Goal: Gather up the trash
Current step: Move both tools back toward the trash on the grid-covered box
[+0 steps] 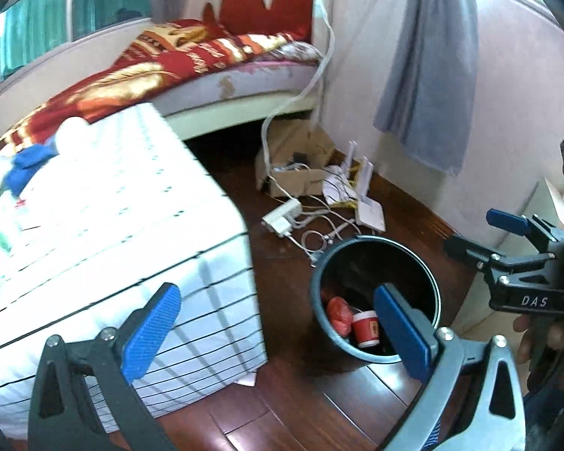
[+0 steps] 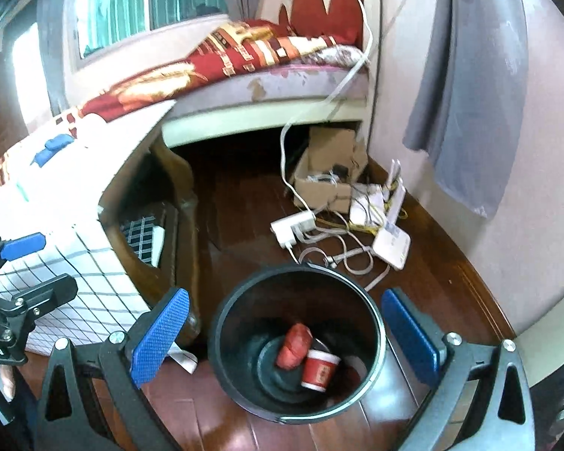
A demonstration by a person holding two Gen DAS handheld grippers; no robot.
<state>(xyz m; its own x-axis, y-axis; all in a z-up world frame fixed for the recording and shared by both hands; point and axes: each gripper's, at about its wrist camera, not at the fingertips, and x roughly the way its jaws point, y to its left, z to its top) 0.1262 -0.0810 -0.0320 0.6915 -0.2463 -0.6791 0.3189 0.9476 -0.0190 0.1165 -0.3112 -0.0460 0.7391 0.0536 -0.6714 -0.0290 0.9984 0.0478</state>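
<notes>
Hovering above the floor, both grippers empty. Left gripper (image 1: pixel 278 334) has its jaws spread wide, nothing between the blue pads (image 1: pixel 152 330), nothing touched. Right gripper (image 2: pixel 285 342) also spread wide, jaws framing the bin (image 2: pixel 229 323) from above but not touching it, nothing held.

Bin is dark, round, open-topped, standing upright on the wood floor (image 2: pixel 244 225), just right of the table (image 1: pixel 112 206). Inside at the bottom: a red paper cup (image 2: pixel 319 370) lying tilted and a red crumpled wrapper (image 2: pixel 293 345) just beside it, touching or nearly so.

Open floor between bin and bed (image 1: pixel 191 71), some clear boards near the camera. The table with its white grid cloth sits close on the left, its corner near the bin rim; a dark wooden table leg (image 2: pixel 186 203) shows in the right wrist view. Wall (image 1: pixel 515 112) closes off the right side.

Beyond the bin, clutter on the floor: white power strip (image 2: pixel 293 227), loose cables (image 2: pixel 342 255), a white router (image 2: pixel 393 244), a cardboard box (image 2: pixel 327 176) under the bed edge. Grey cloth (image 1: pixel 428 75) hangs on the wall at far right. Blue item (image 1: pixel 26 165) on the tabletop, too blurred to identify. A hand (image 1: pixel 534 338) grips the right gripper's handle at the right edge of the left wrist view.
</notes>
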